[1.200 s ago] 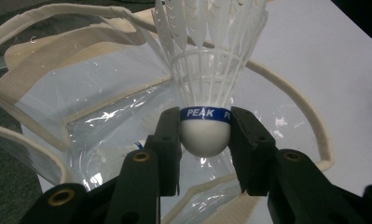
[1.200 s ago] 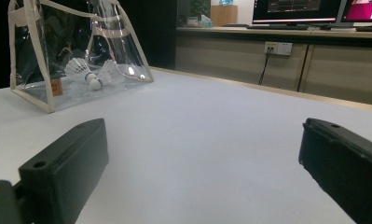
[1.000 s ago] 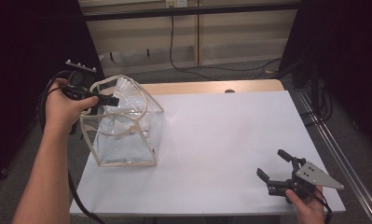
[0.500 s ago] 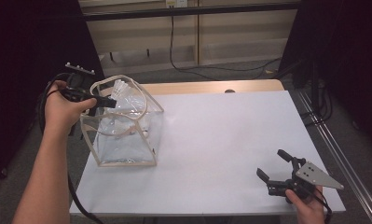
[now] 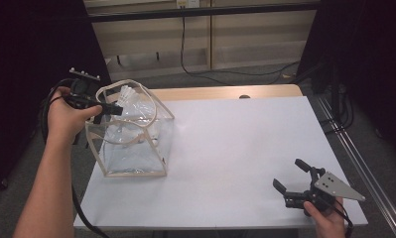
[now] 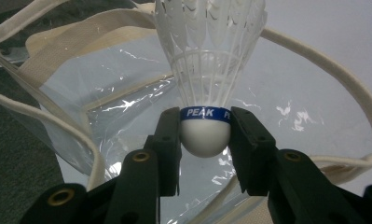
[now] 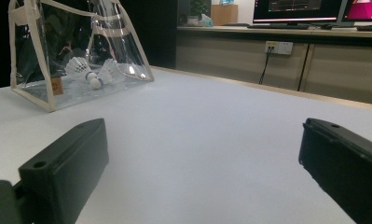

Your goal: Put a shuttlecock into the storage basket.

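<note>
The left claw (image 6: 204, 140) is clamped on a white shuttlecock (image 6: 207, 70), its two black jaws pressing either side of the rounded cork base just below a blue band printed with the word PEAK, and the feathered skirt points up and away from the jaws. In the high view this left claw (image 5: 117, 109) sits at the mouth of a clear plastic bag (image 5: 136, 144) trimmed in cream fabric, with the held shuttlecock (image 5: 124, 94) poised over the bag's opening, between the looped cream handles (image 6: 314, 60). The bag stands upright on the left part of the white worktop (image 5: 235, 148), close to its left edge. Seen from the right gripper view, two more shuttlecocks (image 7: 93, 72) lie on the floor of the bag (image 7: 76, 56), touching or nearly touching each other. The right claw (image 5: 291, 176) rests low at the near right corner of the worktop, well apart from the bag, its jaws spread wide with nothing between them; in its own view the jaws stand far apart over the bare white surface (image 7: 197, 140). A hand (image 5: 66, 116) grips the left tool from the left side of the worktop.
</note>
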`<state>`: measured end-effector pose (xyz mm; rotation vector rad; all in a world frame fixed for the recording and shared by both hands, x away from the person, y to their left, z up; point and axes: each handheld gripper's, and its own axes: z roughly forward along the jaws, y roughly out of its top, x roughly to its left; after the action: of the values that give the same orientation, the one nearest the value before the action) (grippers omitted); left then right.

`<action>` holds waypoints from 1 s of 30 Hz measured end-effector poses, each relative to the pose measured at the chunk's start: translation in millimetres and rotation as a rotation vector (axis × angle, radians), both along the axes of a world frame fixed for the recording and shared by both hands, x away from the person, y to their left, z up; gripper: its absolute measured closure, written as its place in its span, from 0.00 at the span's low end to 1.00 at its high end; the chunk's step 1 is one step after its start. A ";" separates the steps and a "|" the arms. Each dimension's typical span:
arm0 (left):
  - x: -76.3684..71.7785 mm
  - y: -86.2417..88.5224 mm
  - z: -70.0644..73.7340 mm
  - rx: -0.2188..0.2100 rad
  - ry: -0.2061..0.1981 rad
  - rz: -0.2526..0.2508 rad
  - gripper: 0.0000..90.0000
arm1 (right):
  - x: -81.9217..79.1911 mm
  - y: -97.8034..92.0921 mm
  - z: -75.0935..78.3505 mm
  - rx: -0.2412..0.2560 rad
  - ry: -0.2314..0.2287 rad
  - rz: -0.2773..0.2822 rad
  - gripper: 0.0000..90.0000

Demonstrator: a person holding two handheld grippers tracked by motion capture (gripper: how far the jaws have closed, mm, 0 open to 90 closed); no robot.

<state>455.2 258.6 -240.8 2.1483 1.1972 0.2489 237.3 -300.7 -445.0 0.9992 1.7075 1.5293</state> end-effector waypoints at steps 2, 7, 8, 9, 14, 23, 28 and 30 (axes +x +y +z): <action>0.2 -0.2 -0.6 -0.001 -0.002 0.002 0.73 | 0.0 0.1 0.0 -0.002 0.000 0.001 0.02; 1.2 -0.7 -2.3 0.004 -0.002 0.004 0.72 | 0.0 0.3 -0.1 -0.005 0.003 0.001 0.02; 1.5 -0.8 -2.6 0.005 -0.002 0.005 0.72 | 0.1 0.3 -0.1 -0.005 0.002 0.001 0.02; 1.7 -0.9 -2.8 0.004 -0.003 0.006 0.72 | 0.1 0.0 -0.1 -0.005 0.003 0.002 0.02; 1.7 -1.0 -4.0 -0.003 0.000 0.011 0.72 | 0.4 -0.2 -0.3 -0.008 0.003 0.003 0.02; 1.2 0.3 -3.9 -0.018 0.000 0.018 0.69 | 0.4 0.2 -0.4 -0.007 0.003 0.002 0.02; -0.3 -1.5 -2.7 -0.045 0.001 0.012 0.66 | 0.2 0.1 -0.3 -0.008 0.003 0.001 0.02; -0.9 -2.4 -2.3 -0.055 0.007 0.003 0.64 | 0.1 0.1 -0.2 -0.007 0.004 0.000 0.02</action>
<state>454.3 256.2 -243.1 2.1017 1.1978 0.2077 237.4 -300.6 -445.2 0.9990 1.7145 1.5211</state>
